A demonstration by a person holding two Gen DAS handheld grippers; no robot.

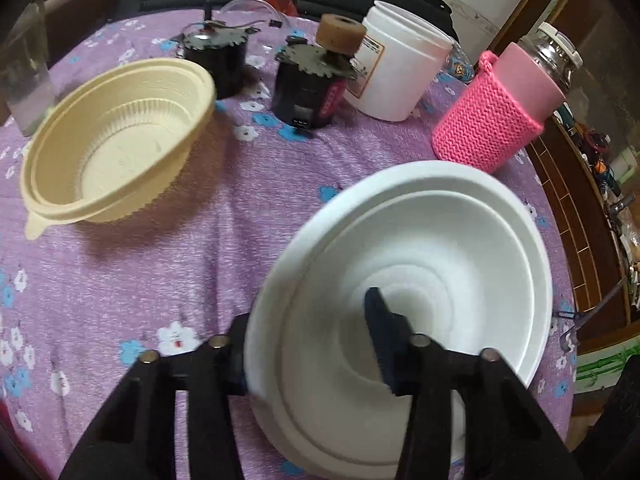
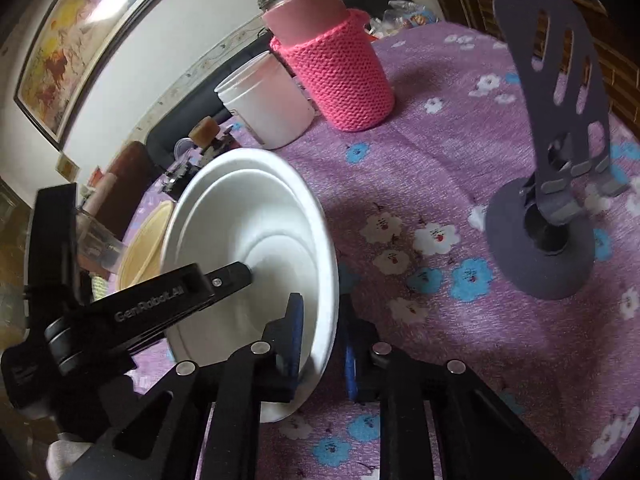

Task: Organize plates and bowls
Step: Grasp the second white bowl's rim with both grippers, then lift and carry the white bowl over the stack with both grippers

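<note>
From the left wrist, the left gripper (image 1: 312,340) clamps the near rim of the nested white foam bowls (image 1: 440,240) on the purple flowered tablecloth (image 1: 224,216), with a ribbed cream plastic bowl (image 1: 116,140) well apart at left. From the right wrist, the right gripper (image 2: 320,344) pinches the bowls' (image 2: 256,208) opposite rim, tilted on edge; the left gripper (image 2: 224,280) reaches inside.

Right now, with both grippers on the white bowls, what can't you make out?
- Left wrist view: left gripper's outer finger, hidden behind the white bowls' rim.
- Both views: how many bowls are nested; rims overlap and blur.
- Right wrist view: cream bowl, mostly hidden behind the white stack and left gripper.
</note>
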